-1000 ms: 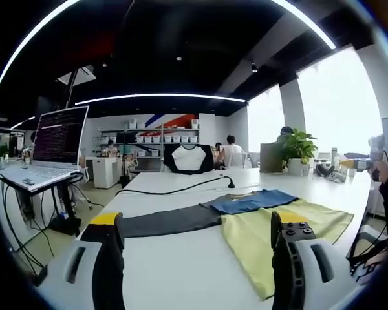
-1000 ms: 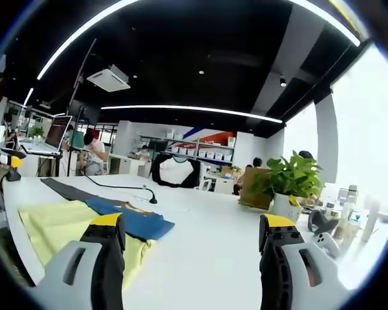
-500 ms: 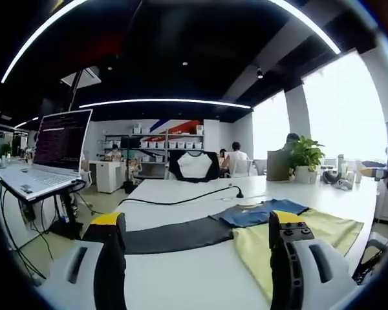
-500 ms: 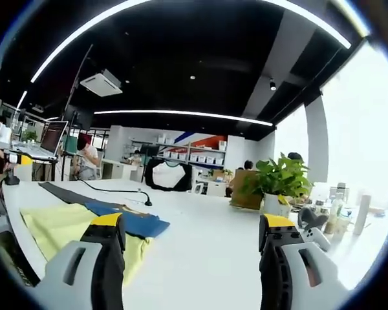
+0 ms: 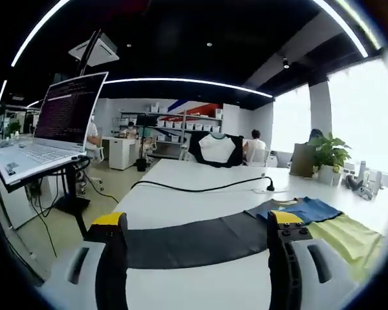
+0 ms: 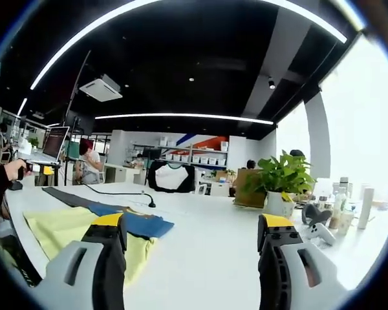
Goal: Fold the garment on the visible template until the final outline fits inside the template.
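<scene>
While both grippers hover unclenched, left gripper (image 5: 191, 255) faces the dark sleeve (image 5: 194, 239) | step: approach | next: grasp yellow-blue garment (image 6: 84, 226) on white table (image 6: 213, 258).

White table (image 5: 181, 187): broad bare surface on the near side of the garment (image 5: 323, 223), open to a gripper in the left gripper view.

Black cable (image 5: 200, 188): lies across the tabletop beyond the garment, ending at a small upright plug (image 5: 269, 186); a low obstacle.

Laptop (image 5: 48, 132): on a stand off the table's left edge, clear of the garment.

In the right gripper view, bare tabletop (image 6: 213, 239) stretches right of the garment (image 6: 84, 226).

Potted plant (image 6: 281, 184) and bottles (image 6: 355, 210): crowd the table's far right, well apart from the garment.

Black chair (image 6: 171, 177): beyond the table's far edge.
</scene>
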The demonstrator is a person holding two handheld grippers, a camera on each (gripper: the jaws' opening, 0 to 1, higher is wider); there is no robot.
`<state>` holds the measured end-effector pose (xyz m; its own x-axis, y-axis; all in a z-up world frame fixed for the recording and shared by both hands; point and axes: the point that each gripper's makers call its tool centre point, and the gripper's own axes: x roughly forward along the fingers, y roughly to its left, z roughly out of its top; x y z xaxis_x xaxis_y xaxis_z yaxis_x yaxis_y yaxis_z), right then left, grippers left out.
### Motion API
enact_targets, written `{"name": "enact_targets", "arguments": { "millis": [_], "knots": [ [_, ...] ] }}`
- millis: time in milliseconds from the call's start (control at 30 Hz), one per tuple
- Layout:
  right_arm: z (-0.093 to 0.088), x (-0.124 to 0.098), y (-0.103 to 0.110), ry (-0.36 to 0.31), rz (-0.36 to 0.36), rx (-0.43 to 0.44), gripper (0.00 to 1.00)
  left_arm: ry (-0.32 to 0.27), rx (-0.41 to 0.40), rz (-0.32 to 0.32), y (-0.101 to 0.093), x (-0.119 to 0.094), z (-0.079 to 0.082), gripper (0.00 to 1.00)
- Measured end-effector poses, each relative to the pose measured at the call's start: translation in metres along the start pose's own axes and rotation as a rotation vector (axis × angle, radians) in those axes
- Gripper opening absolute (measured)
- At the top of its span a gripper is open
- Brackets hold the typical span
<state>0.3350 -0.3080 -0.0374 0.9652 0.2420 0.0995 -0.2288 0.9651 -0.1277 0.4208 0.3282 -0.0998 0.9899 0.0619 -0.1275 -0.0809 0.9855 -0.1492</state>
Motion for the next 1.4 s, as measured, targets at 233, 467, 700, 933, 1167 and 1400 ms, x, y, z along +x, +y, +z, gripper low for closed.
{"name": "enact_targets", "arguments": {
  "millis": [233,467,700,933,1167,1400],
  "knots": [
    [-0.001,-0.002,0.002,0.008,0.0,0.003,0.85,0.081,0.017,0.079,0.036,0.04,-0.023,0.88],
    [0.004,-0.007,-0.006,0.003,-0.022,-0.001,0.84,0.112,0.022,0.097,0.048,0.053,-0.039,0.83],
    [0.003,-0.006,-0.008,0.005,-0.026,-0.006,0.84,0.129,0.011,0.118,0.061,0.058,-0.06,0.76],
    [-0.004,-0.007,-0.012,0.033,-0.037,-0.002,0.83,0.16,0.013,0.138,0.074,0.058,-0.067,0.65],
    [-0.002,-0.006,-0.015,0.029,-0.051,-0.007,0.83,0.224,0.148,0.19,0.086,0.054,-0.074,0.49],
    [-0.005,-0.005,-0.009,0.04,-0.036,-0.008,0.83,0.207,0.116,0.216,0.089,0.054,-0.075,0.36]
  ]
}}
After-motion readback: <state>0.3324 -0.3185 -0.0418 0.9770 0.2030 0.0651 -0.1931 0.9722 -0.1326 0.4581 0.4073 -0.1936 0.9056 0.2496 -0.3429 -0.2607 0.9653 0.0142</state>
